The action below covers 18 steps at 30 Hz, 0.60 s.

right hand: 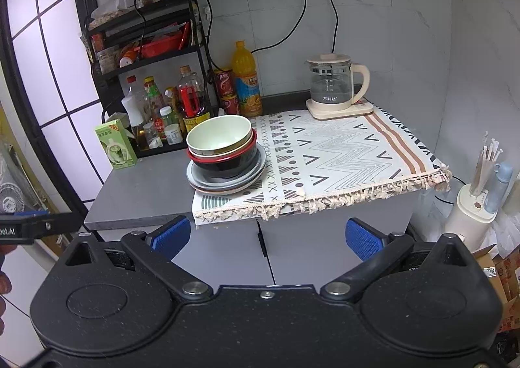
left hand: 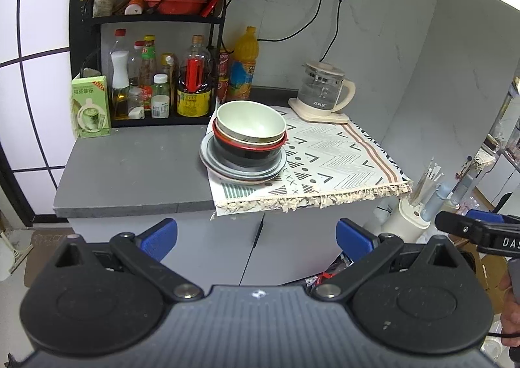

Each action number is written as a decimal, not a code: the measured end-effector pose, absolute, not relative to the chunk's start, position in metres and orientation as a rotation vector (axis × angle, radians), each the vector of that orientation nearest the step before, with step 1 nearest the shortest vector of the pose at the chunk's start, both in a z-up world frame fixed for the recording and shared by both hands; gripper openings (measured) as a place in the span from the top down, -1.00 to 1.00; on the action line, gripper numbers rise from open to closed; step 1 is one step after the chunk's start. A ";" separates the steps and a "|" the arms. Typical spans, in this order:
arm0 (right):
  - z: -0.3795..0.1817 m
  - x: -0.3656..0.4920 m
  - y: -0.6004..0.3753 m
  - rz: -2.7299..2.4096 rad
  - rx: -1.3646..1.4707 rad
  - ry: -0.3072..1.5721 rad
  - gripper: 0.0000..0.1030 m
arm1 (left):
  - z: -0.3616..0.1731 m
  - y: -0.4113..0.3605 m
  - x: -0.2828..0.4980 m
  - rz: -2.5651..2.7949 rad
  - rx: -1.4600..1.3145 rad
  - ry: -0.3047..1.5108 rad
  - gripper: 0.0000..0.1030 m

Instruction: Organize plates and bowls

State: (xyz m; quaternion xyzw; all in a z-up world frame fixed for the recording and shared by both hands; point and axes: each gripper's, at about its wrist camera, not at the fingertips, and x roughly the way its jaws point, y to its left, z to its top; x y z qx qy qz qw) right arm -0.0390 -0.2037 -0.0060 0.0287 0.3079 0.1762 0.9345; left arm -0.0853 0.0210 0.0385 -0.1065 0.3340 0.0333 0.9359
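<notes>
While both grippers hang in front of the counter, short of its front edge, nothing is held in either one: the left gripper [left hand: 256, 239] has its 2 blue-padded fingers spread wide, and the right gripper [right hand: 268, 238] is spread just as wide, with only the grey cabinet doors [right hand: 260, 254] showing between the pads. On the grey countertop [left hand: 130, 170] the dishes sit in 1 stack at the left end of a patterned cloth [right hand: 341, 153], partly overhanging the cloth's left edge onto bare counter. At the top is a pale green bowl [left hand: 250, 121], nested in a tan-rimmed bowl, which sits in a black bowl with a red rim [left hand: 248, 148]; under these lie grey plates [left hand: 242, 170], with a pale plate edge showing at the bottom. A glass kettle [right hand: 334, 83] on its cream base stands at the cloth's far right corner, well apart from the stack. Behind the stack are sauce bottles [left hand: 162, 85] on a black rack, an orange drink bottle [right hand: 245, 79], and a green carton [left hand: 91, 106] to the left.
</notes>
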 end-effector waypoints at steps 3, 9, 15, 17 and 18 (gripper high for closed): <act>-0.006 -0.038 -0.203 0.362 0.061 0.630 -0.99 | 0.038 0.020 -0.083 0.061 -0.212 0.684 -0.99; -0.008 -0.037 -0.203 0.364 0.061 0.627 -0.99 | 0.037 0.019 -0.076 0.051 -0.209 0.687 -0.99; -0.010 -0.033 -0.207 0.357 0.062 0.634 -0.99 | 0.035 0.012 -0.069 0.043 -0.202 0.693 -0.99; -0.010 -0.032 -0.208 0.359 0.066 0.635 -0.99 | 0.035 0.011 -0.067 0.046 -0.205 0.696 -0.99; -0.011 -0.032 -0.209 0.361 0.069 0.636 -0.99 | 0.035 0.010 -0.067 0.044 -0.204 0.696 -0.99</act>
